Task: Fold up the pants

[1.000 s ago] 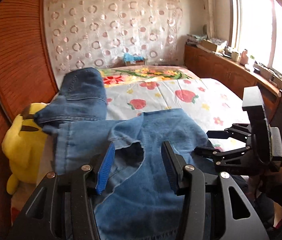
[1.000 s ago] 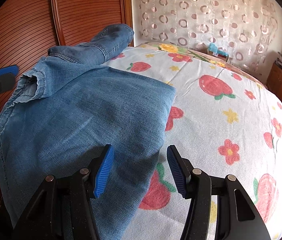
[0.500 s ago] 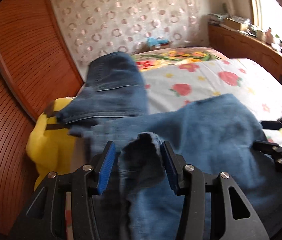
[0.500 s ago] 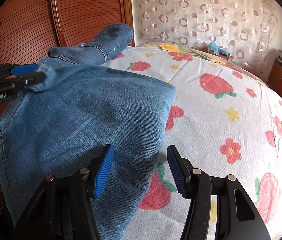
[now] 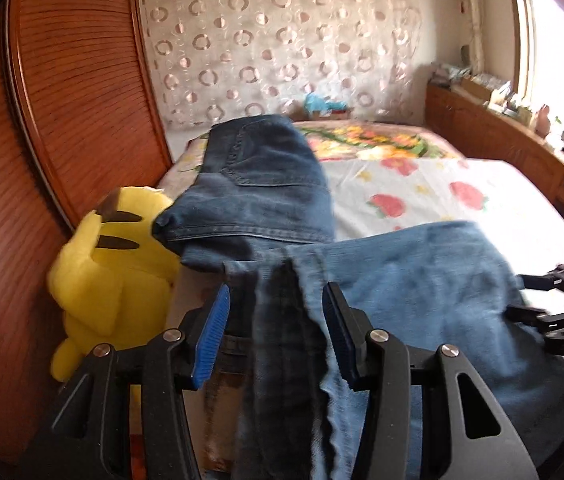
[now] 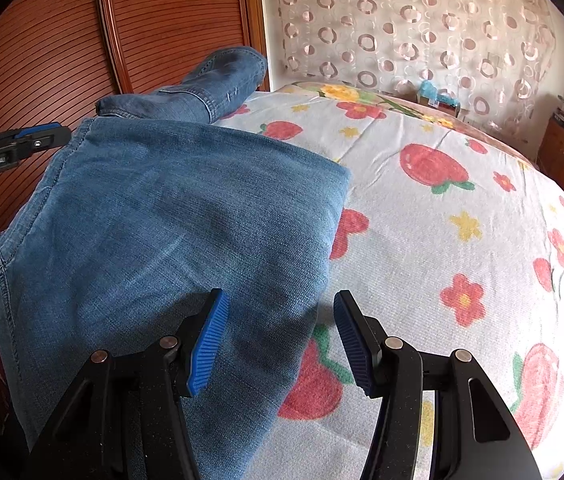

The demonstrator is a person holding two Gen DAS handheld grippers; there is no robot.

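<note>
The pants (image 6: 169, 216) lie on the near left part of the bed (image 6: 462, 200), one edge hanging off its left side. A second pair (image 5: 257, 184) lies beyond them, at the far left. The toy (image 5: 109, 272) sits left of the bed, against the wardrobe (image 5: 41, 120). My left gripper (image 5: 273, 332) straddles the hanging edge; my right gripper (image 6: 277, 336) is above the pants' near right edge.

Both the left gripper (image 5: 275, 334) and the right gripper (image 6: 279, 336) are matte black plastic frames with round silver screws, triangular cut-outs and ribbed blue finger pads (image 6: 209, 342).
</note>
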